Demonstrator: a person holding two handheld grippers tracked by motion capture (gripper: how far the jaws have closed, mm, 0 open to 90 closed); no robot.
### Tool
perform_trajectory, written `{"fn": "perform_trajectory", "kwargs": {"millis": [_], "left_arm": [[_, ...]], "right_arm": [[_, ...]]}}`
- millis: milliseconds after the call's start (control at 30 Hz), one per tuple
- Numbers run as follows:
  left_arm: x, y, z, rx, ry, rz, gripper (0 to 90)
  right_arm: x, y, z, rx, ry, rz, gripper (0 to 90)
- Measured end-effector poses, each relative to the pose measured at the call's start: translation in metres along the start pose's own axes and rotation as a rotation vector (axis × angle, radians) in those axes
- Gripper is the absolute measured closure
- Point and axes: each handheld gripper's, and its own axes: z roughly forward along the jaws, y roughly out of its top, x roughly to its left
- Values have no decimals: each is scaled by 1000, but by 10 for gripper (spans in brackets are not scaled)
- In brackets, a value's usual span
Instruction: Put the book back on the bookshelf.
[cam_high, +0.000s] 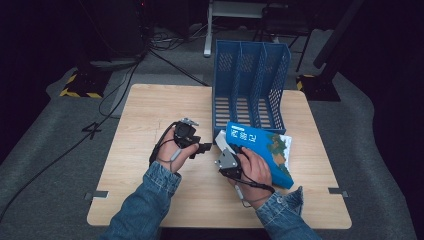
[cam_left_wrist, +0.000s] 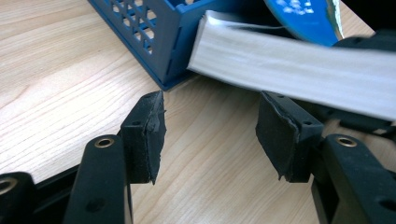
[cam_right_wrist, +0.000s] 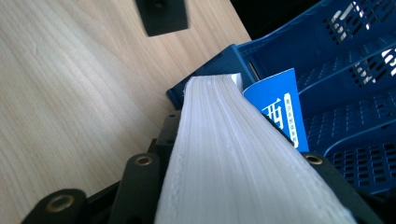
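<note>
Centre-right of the high view: our right gripper (cam_high: 231, 156) clamps the blue book (cam_high: 265, 150) by its page block, tilted at the file rack (cam_high: 250, 85) mouth. Our left gripper (cam_high: 201, 148) hangs released, empty. Single-sided grip; we judge the book may sag, snagging a divider.

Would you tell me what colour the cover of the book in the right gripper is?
The book has a bright blue cover with white lettering and a green-brown map-like patch, best seen in the high view.
</note>
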Motion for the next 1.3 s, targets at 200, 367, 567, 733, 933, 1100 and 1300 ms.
{"fn": "perform_trajectory", "kwargs": {"millis": [200, 367, 567, 733, 933, 1100, 1300], "left_arm": [[7, -1, -2, -7, 6, -22, 427], [11, -2, -3, -13, 11, -31, 427], [20, -4, -4, -15, 46, -45, 427], [35, -10, -3, 0, 161, -20, 425], [63, -21, -2, 14, 266, -26, 419], [84, -28, -9, -8, 324, -31, 409], [95, -36, -8, 0, 353, -40, 374]], "right_arm": [[-17, 1, -9, -14, 29, 74, 610], [-42, 1, -27, -82, 52, 203, 611], [-69, -2, -48, -161, 70, 374, 611], [-83, -5, -59, -207, 76, 467, 612], [-107, -12, -70, -280, 118, 605, 612], [-117, -13, -75, -321, 143, 666, 612], [-120, -12, -76, -357, 165, 707, 612]]}}
